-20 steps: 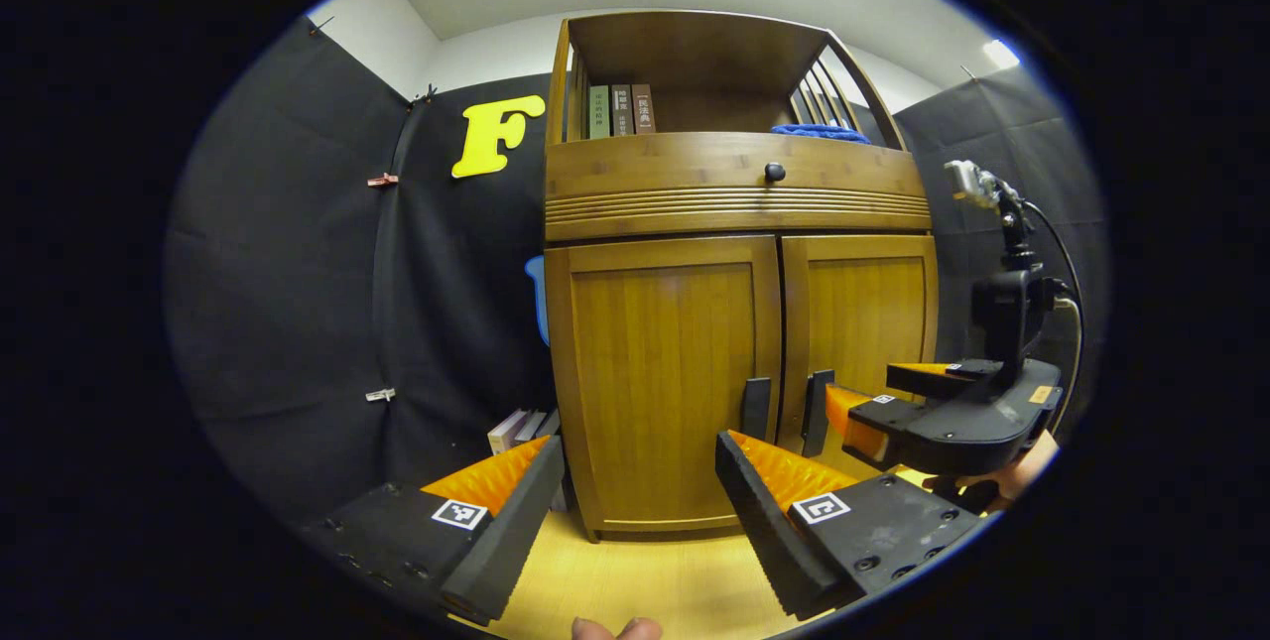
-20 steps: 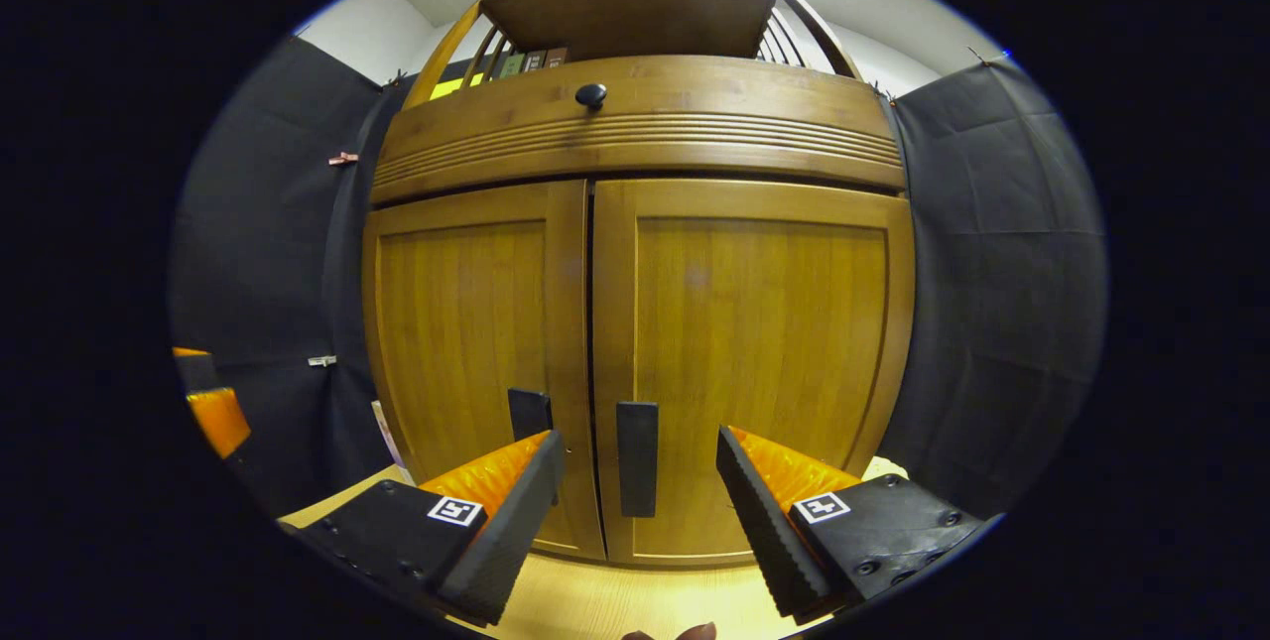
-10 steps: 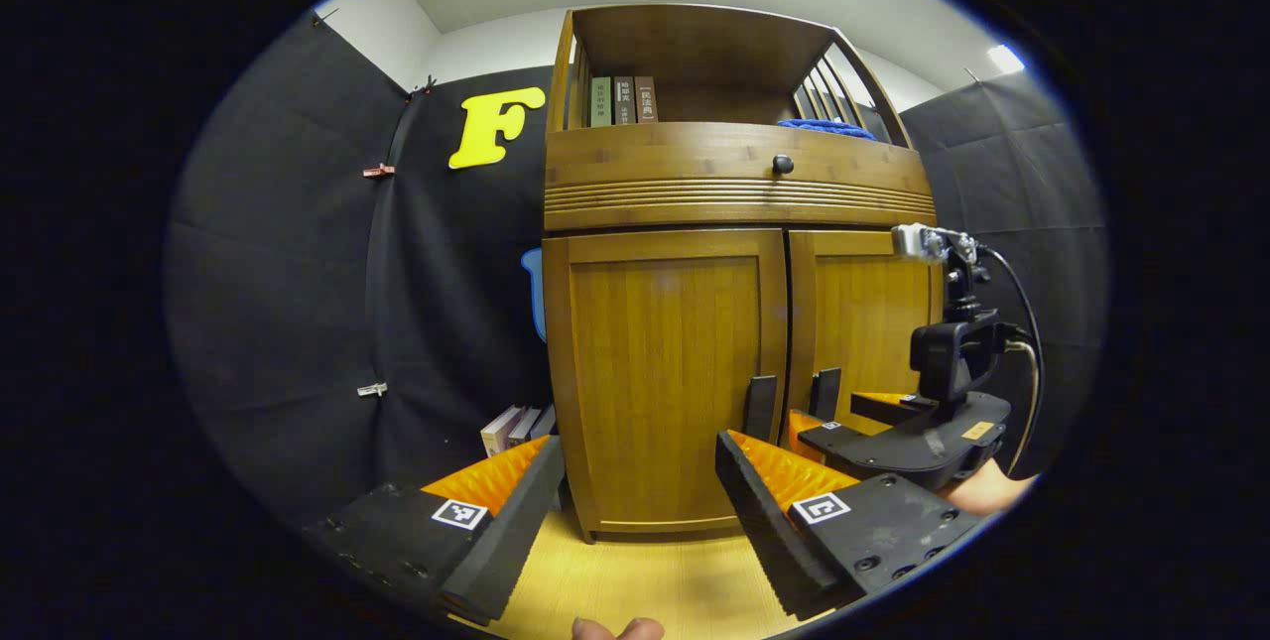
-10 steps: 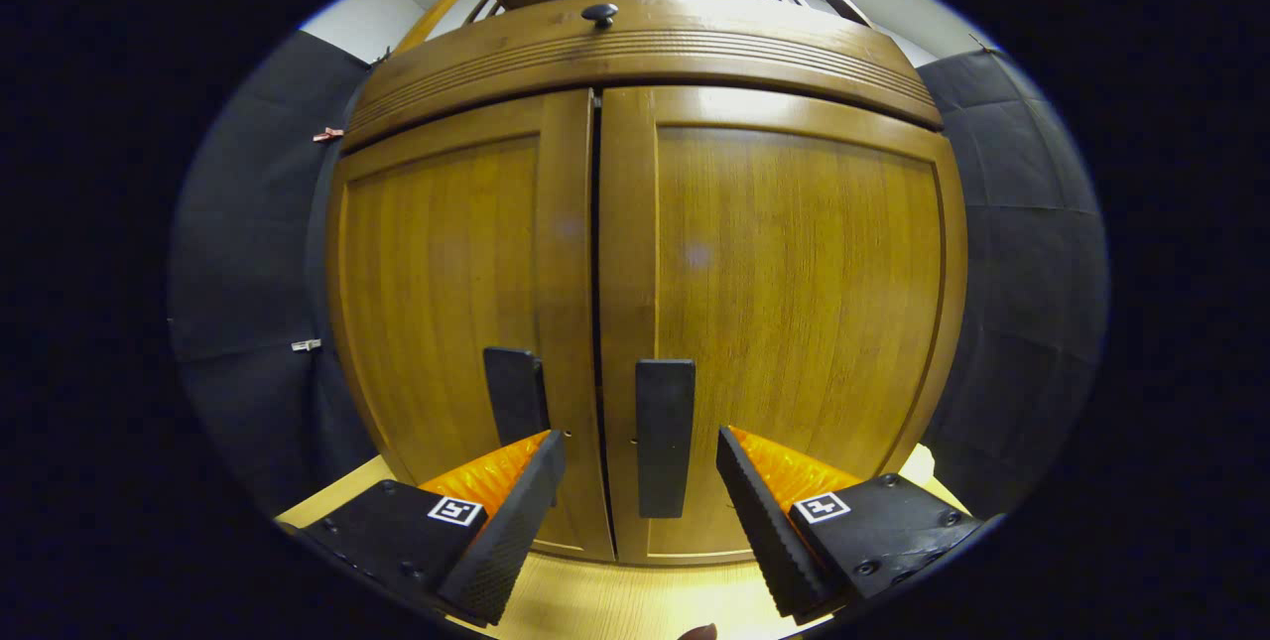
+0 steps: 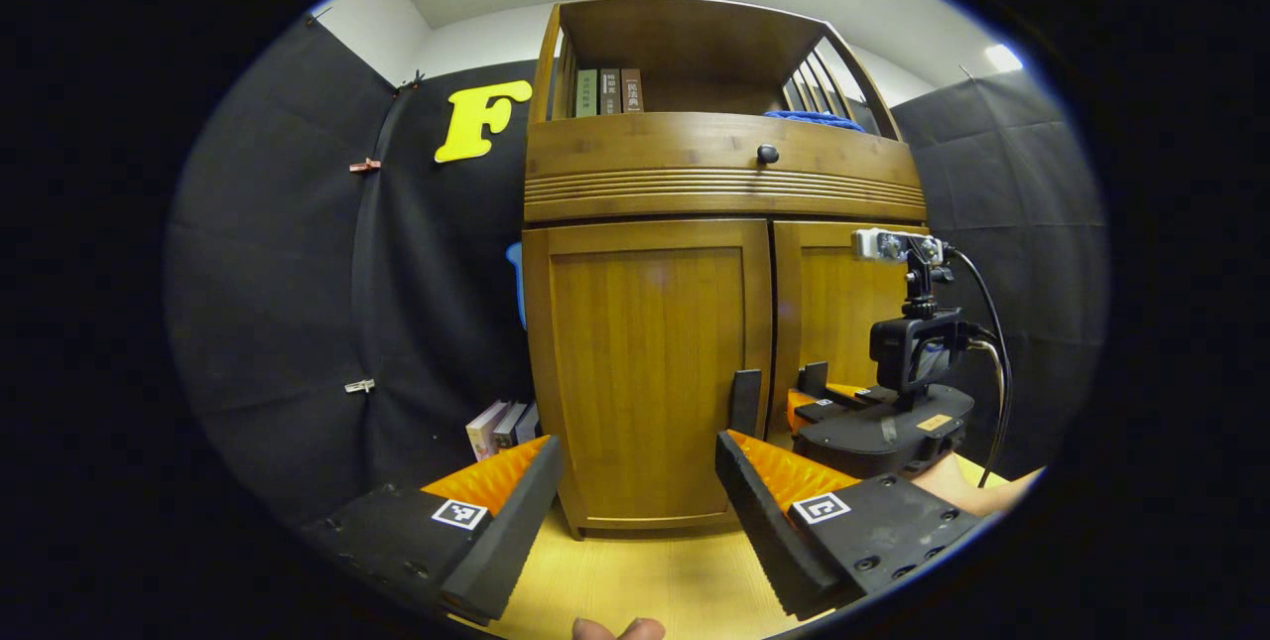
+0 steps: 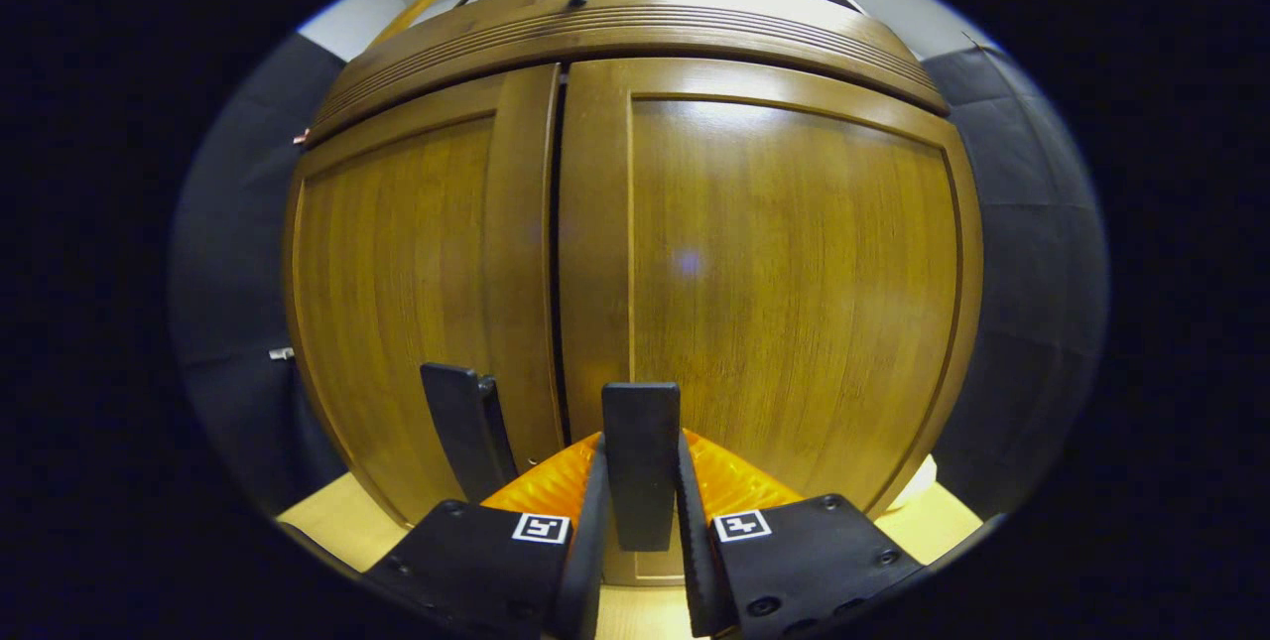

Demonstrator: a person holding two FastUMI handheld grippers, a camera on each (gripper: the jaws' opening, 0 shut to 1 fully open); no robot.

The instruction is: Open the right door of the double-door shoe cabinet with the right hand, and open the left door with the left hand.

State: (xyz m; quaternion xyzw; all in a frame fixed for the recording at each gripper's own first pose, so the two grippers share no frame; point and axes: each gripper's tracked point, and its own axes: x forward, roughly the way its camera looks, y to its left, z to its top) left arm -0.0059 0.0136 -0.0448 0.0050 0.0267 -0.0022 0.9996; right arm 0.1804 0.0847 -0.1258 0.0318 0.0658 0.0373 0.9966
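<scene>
On the open top shelf stand three upright books [image 5: 602, 91], spines outward, with a blue cloth [image 5: 804, 120] lying farther right. More books [image 5: 501, 425] lean on the wooden floor [image 5: 635, 580] against the black curtain [image 5: 298, 273], which small clips [image 5: 363, 165] pin. A ceiling light [image 5: 1000, 57] glows.

Cabinet [image 5: 724, 184]: warm brown wood, upright on the pale floor ahead of me, open shelf on top.
Right door [image 6: 794, 273]: flush and closed; thin dark seam against its neighbour.
Right handle [image 6: 641, 461]: dark flat vertical bar near the seam, low on the door; my right gripper [image 6: 640, 521] is clamped on it.
Left door [image 5: 650, 362]: closed.
Left handle [image 5: 745, 402]: same dark bar, untouched.
</scene>
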